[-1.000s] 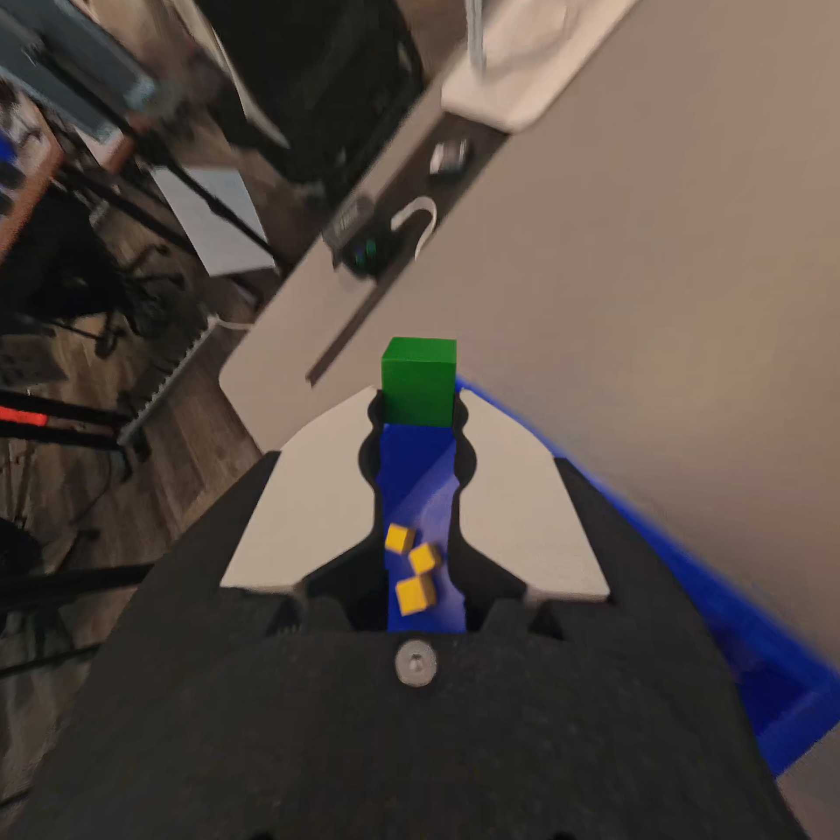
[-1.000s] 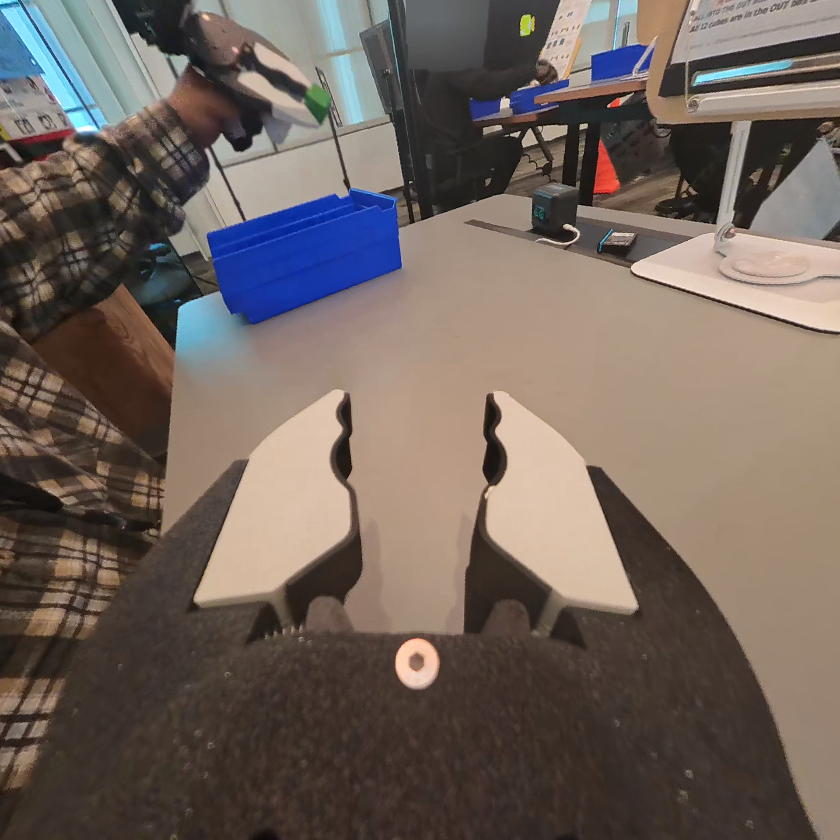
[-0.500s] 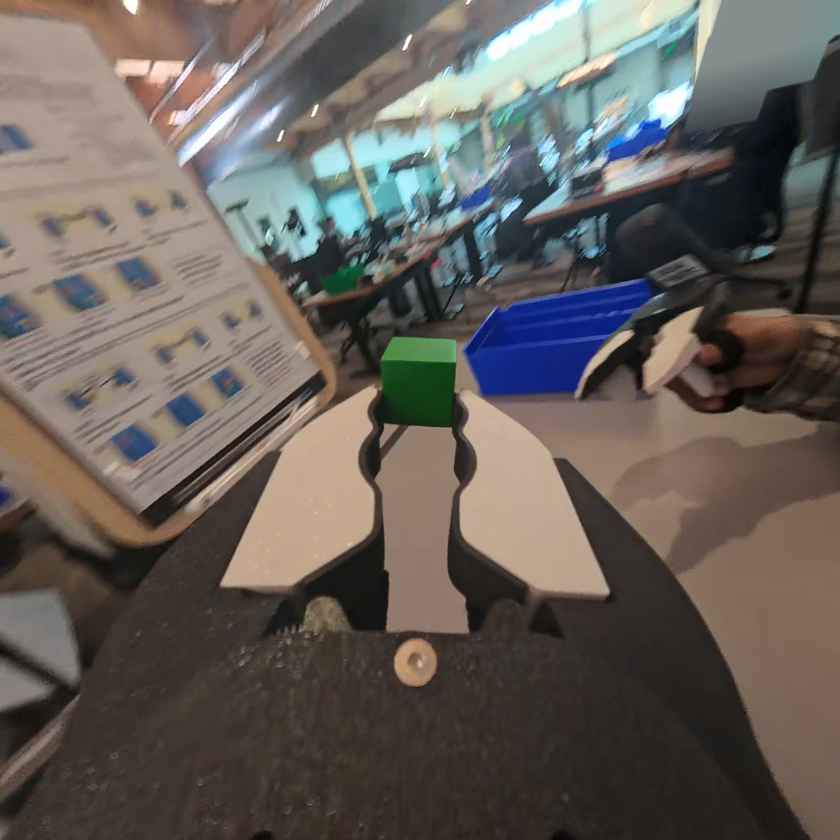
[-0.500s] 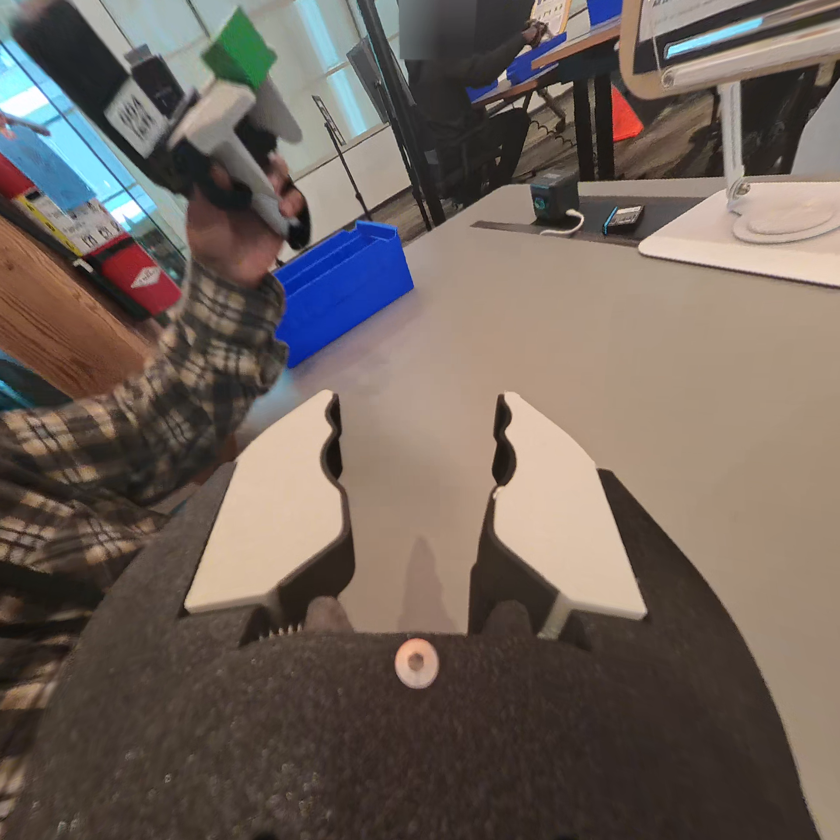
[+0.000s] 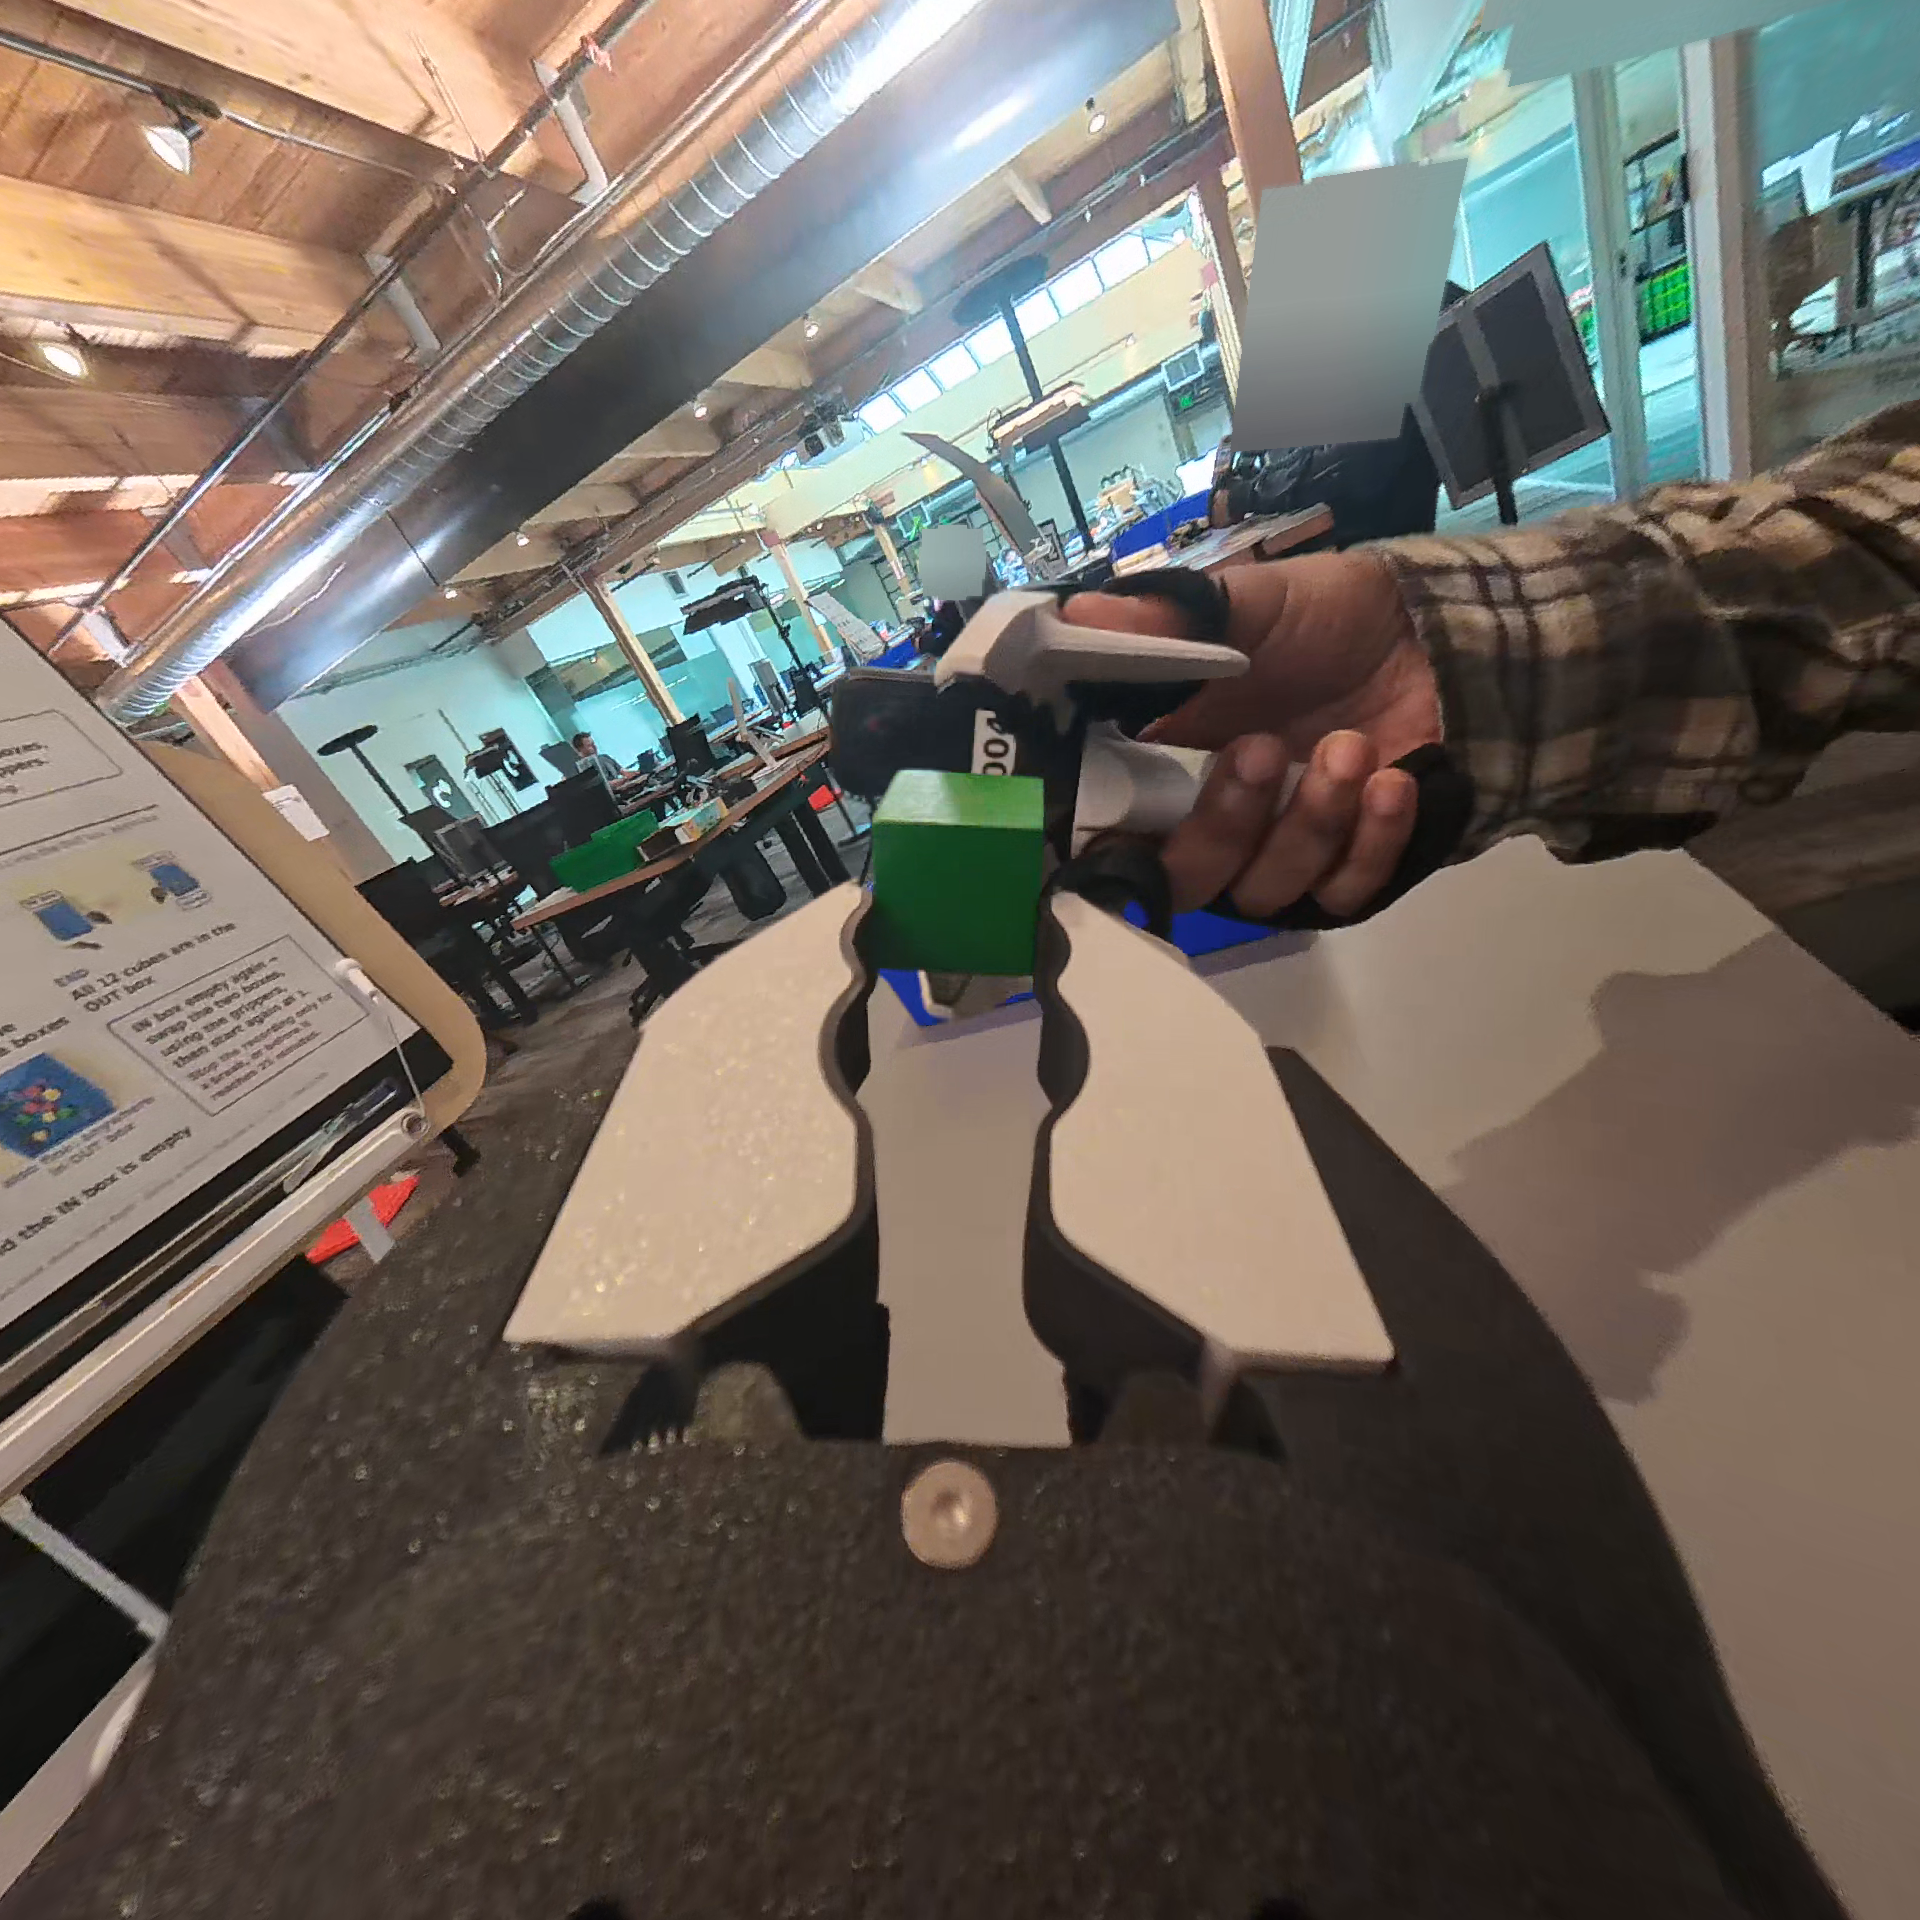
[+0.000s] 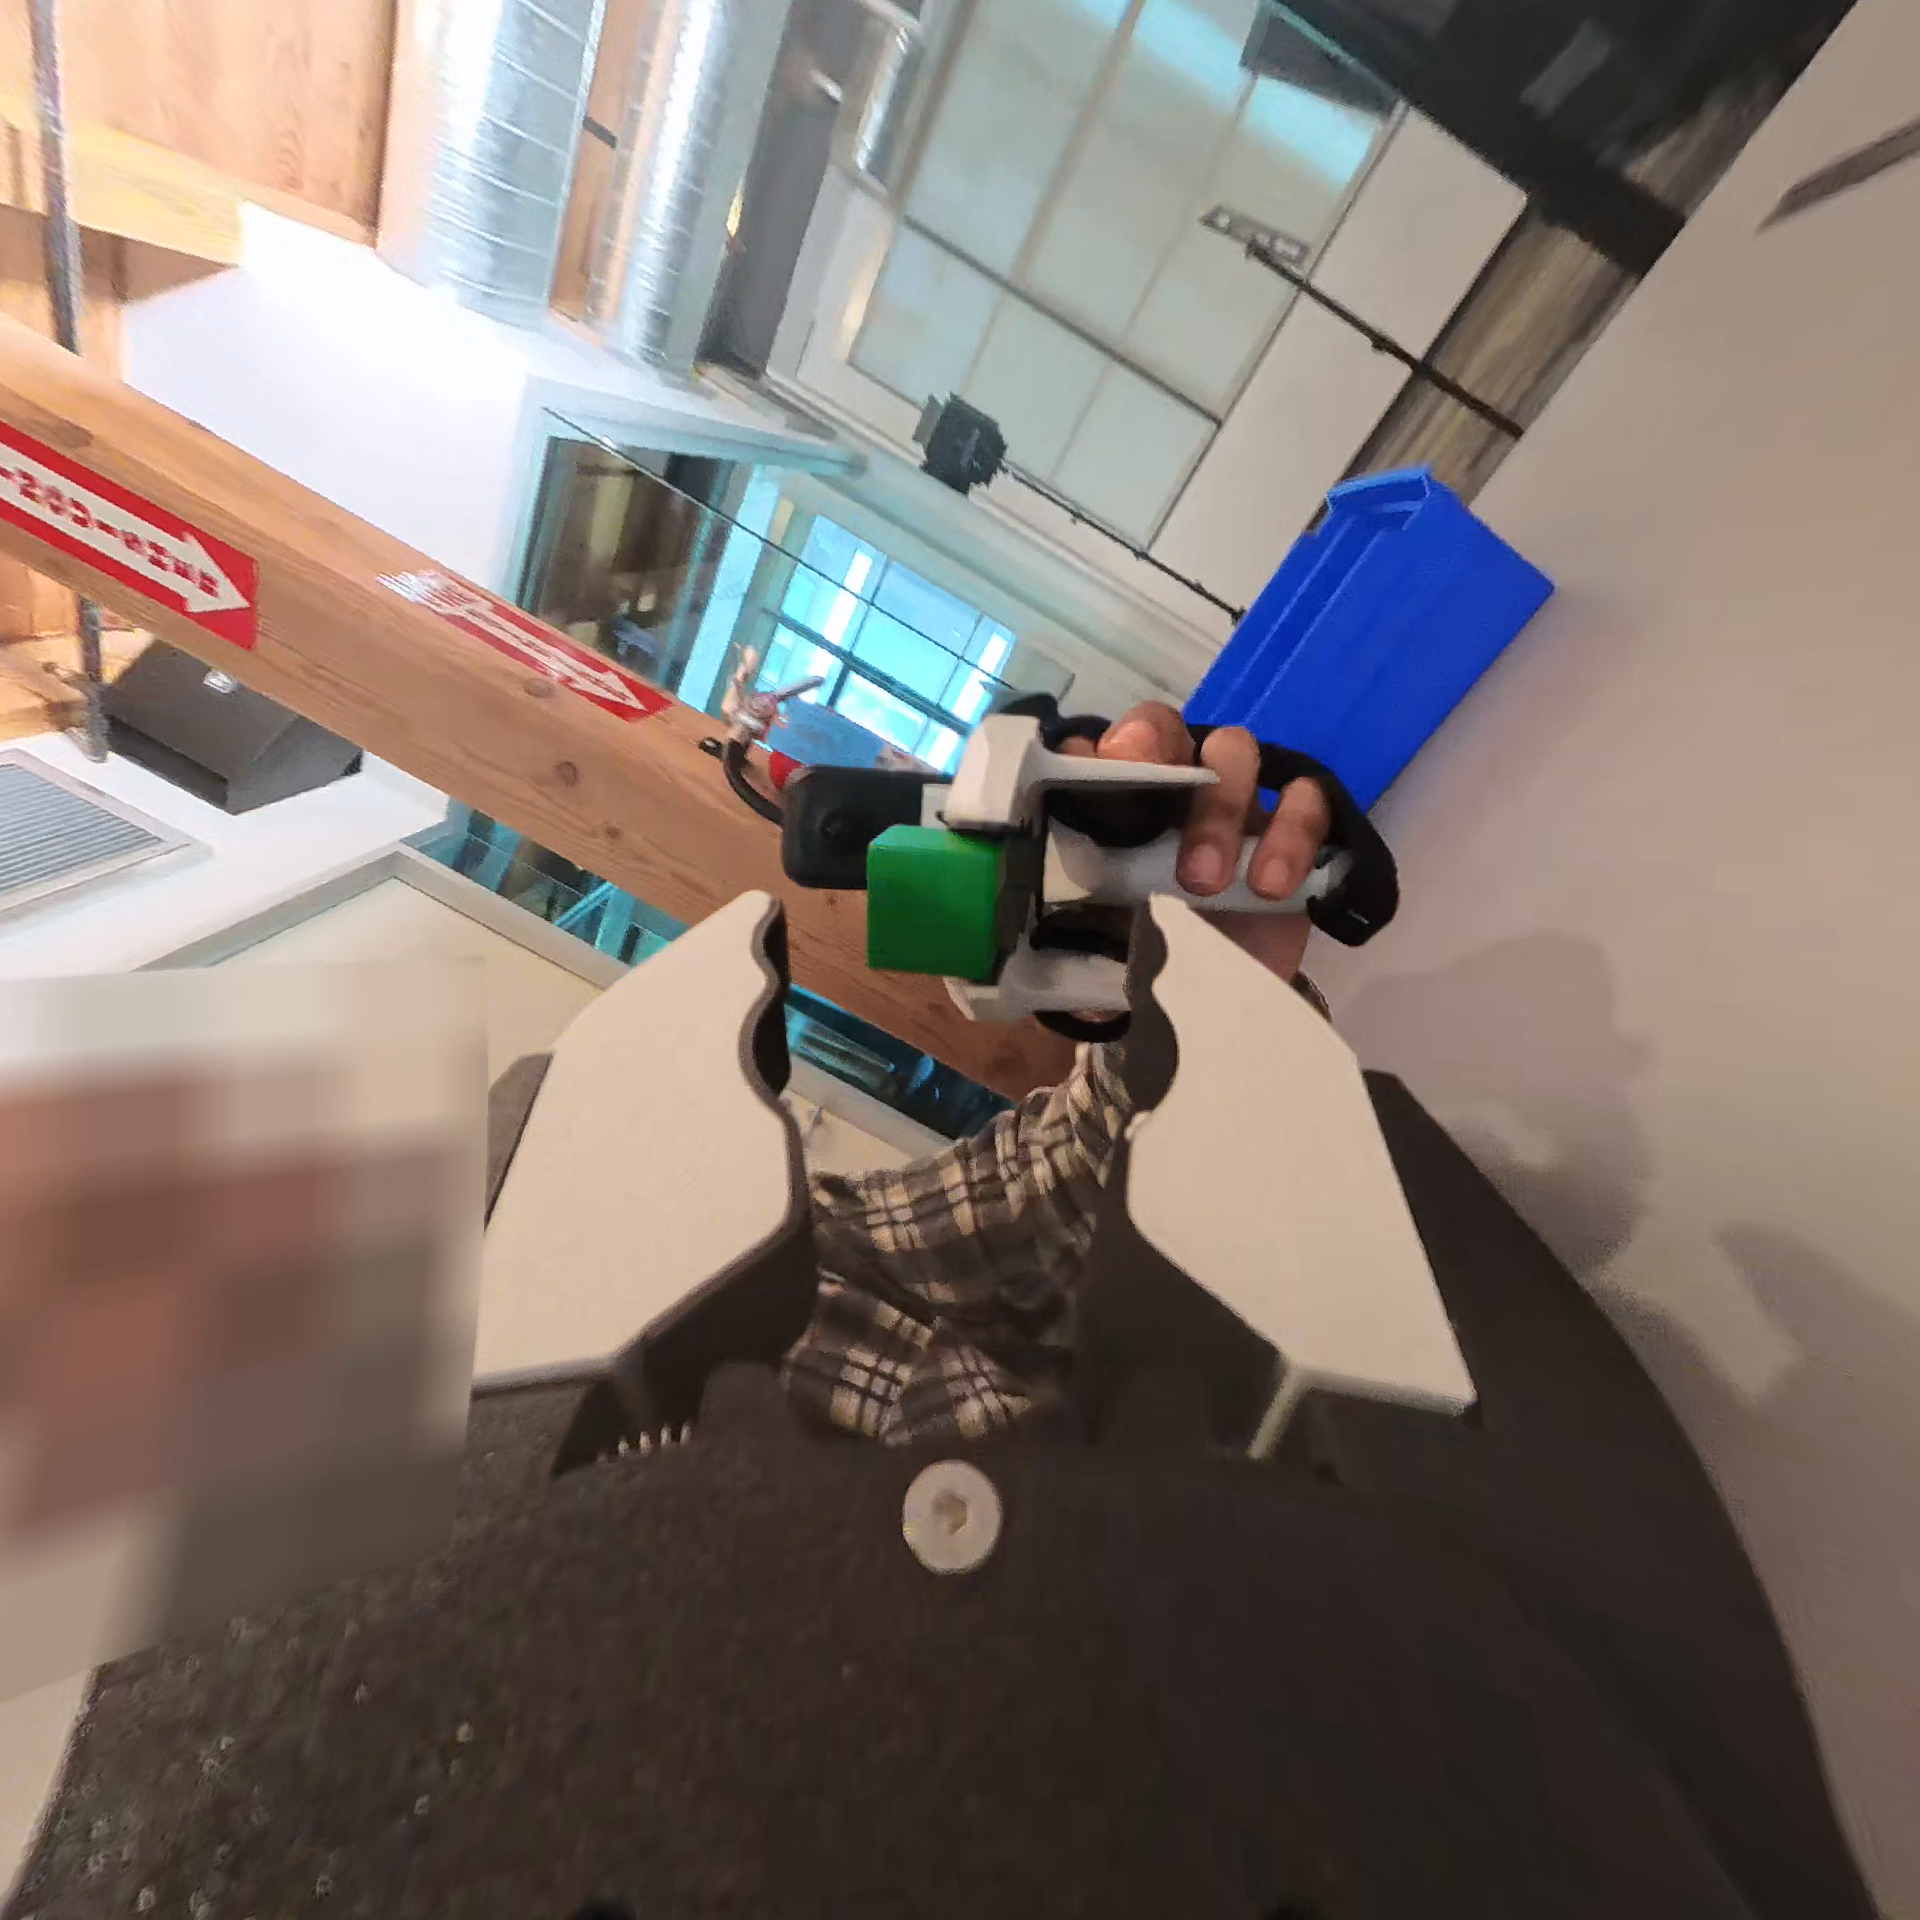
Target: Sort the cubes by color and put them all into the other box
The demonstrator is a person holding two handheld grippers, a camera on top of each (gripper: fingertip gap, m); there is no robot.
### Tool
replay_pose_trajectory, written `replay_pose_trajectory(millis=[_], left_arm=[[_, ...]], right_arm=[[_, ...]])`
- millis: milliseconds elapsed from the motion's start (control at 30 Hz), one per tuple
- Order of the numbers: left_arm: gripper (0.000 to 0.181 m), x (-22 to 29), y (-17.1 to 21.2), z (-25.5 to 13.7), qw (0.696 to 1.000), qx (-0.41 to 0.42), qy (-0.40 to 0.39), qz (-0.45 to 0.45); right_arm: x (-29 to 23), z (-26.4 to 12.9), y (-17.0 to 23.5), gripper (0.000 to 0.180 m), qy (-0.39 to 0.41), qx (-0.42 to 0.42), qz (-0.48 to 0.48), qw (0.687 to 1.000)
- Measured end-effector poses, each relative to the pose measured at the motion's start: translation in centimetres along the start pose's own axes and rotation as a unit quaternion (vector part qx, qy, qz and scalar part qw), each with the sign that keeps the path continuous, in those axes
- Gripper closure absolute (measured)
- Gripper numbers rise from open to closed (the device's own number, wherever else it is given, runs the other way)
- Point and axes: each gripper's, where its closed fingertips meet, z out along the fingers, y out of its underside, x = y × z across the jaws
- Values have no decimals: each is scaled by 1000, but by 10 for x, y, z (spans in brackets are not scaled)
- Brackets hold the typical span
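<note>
My left gripper (image 5: 954, 904) is shut on a green cube (image 5: 956, 873) and holds it in the air above the grey table (image 5: 1558, 1039). My right gripper (image 6: 964, 920) is open and empty, raised and rolled sideways, and faces the left one. The green cube (image 6: 925, 904) shows just beyond its open fingertips, clamped by the left gripper's white fingers (image 6: 997, 774). In the left wrist view the right gripper (image 5: 1013, 727) sits close behind the cube, held by a hand (image 5: 1309, 748). The blue box (image 6: 1382, 644) stands on the table behind; only slivers of it (image 5: 1195, 925) show in the left wrist view.
An instruction board (image 5: 156, 987) stands at the left edge of the table. A plaid sleeve (image 5: 1662, 644) reaches in from the right. A wooden beam (image 6: 416, 644) and windows fill the background of the tilted right wrist view.
The left gripper swung up from over the blue box with the green cube and turned toward the right gripper. The right gripper lifted off the table, rolled sideways and now faces the cube.
</note>
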Motion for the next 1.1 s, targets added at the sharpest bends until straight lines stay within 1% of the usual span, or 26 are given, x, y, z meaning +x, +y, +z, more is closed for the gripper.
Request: replay_pose_trajectory(millis=[133,433,533,567,600,767,867,900,1000,1033,1100], left_arm=[[153,3,10,-1,1000,-12,1,6],[152,5,8,-1,1000,-16,5,17],[152,6,10,0,1000,-21,4,22],[153,5,10,0,999,-23,2,23],[152,5,11,0,999,-27,0,23],[152,1,17,2,999,-48,-11,12],[152,0,19,3,998,-58,-15,-2],[149,-1,20,3,998,-65,-19,-6],[122,-3,29,-1,995,-91,-29,-34],[116,-4,32,-4,994,-97,-32,-42],[111,-5,39,-13,993,-102,-42,-52]], right_arm=[[10,9,8,117,28,-26,9,999],[10,20,17,123,26,-61,20,998],[8,23,19,132,21,-70,21,997],[7,24,20,138,18,-73,22,997],[5,24,19,151,14,-74,21,997],[11,24,16,151,70,-91,-7,993],[9,22,13,151,88,-101,-15,991],[7,19,11,151,92,-100,-19,990],[-1,5,0,151,119,-91,-43,988],[-4,-3,-5,151,129,-85,-50,987],[-10,-19,-17,151,152,-70,-64,984]])
